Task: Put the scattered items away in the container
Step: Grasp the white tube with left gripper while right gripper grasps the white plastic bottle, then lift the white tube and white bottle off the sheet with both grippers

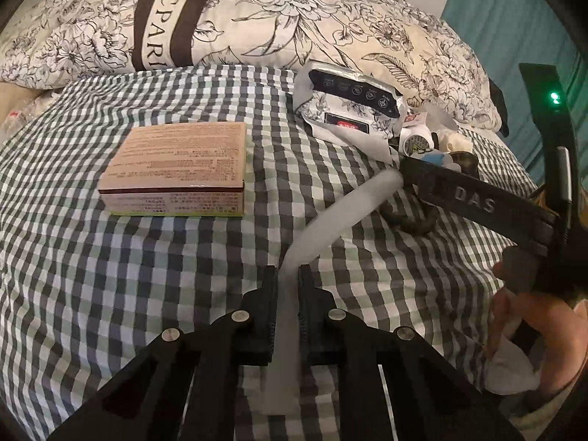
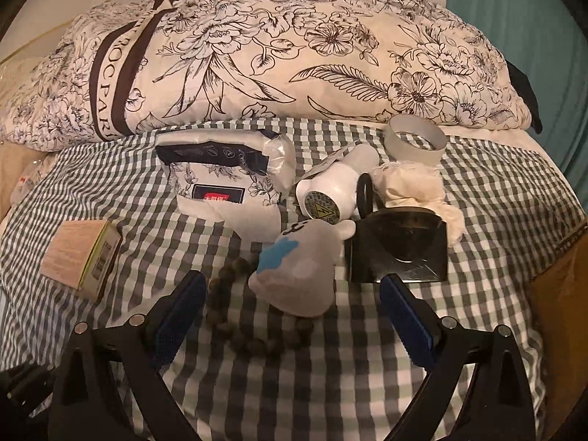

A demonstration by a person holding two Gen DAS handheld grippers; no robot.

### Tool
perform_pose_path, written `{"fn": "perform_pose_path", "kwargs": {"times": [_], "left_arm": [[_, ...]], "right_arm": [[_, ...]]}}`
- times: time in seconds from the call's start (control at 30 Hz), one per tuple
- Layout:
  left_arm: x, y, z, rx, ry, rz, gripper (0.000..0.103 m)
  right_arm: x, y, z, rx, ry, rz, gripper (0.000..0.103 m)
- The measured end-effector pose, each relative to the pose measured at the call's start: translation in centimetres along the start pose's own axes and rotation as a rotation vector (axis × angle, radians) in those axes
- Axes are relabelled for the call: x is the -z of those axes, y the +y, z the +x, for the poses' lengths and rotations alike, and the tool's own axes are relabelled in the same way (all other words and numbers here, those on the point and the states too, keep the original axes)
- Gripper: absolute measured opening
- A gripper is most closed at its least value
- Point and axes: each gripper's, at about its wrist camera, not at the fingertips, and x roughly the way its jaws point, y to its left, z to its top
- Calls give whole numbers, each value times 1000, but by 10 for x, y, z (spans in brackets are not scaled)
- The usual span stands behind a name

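Observation:
My left gripper (image 1: 286, 275) is shut on a long white foam strip (image 1: 341, 217) that sticks out forward over the checkered bedsheet (image 1: 147, 294). A tan box (image 1: 176, 172) lies to its left. My right gripper (image 2: 294, 294) is open, its blue pads either side of a grey plush toy (image 2: 297, 268) with a blue patch. A dark bead bracelet (image 2: 235, 316) lies under and beside the toy. Behind it are a black box (image 2: 400, 250), a white plastic device (image 2: 327, 194), a tape ring (image 2: 415, 139), crumpled cream cloth (image 2: 415, 187) and a floral packet (image 2: 224, 176).
A large floral pillow (image 2: 275, 55) lines the back of the bed. The tan box (image 2: 81, 253) shows at the left in the right wrist view. The right gripper's black body (image 1: 477, 198) and the hand holding it (image 1: 533, 316) cross the left wrist view at right. A teal curtain (image 2: 522, 18) hangs at right.

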Motion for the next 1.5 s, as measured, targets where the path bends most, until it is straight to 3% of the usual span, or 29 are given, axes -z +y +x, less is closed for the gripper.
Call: {"fn": "perform_pose_path", "kwargs": {"times": [0.07,0.1,0.13,0.17,0.4,0.57,0.93,1.1,1.17,1.23,1.3,1.4,1.5], "left_arm": [[1,2,5,-4,4,-14,10],[1,4,8,2,8,-22,10],[1,6,9,6,5,-32,10],[1,7,9,13,3,-38,10],[-1,2,-2,-13,-8,-30,11],[-4,0,-27,-50,-28,-37,11],[4,-16,-94,-52,-94,-14,7],[15,-20,-80,-45,-70,25,8],[21,-15,-63,-43,-20,16,9],[29,-11,-49,-42,13,-2,19],[36,-10,-37,-58,39,1,46],[45,-8,-23,-76,64,-7,60],[48,-5,-17,-70,67,-15,64]], "right_arm": [[-1,0,4,5,2,5,92],[-1,0,7,8,7,9,78],[-2,-1,11,0,29,14,57],[-2,-2,15,-18,52,18,49],[7,-10,-5,-67,40,35,49],[19,-23,-48,-56,-5,50,49],[42,-42,-136,-110,-72,82,49],[52,-44,-169,-125,-102,77,49],[56,-46,-178,-120,-110,75,49],[60,-49,-181,-107,-102,77,49],[63,-54,-181,-102,-97,88,50],[65,-60,-177,-100,-83,101,50],[65,-62,-171,-102,-69,104,50]]}}
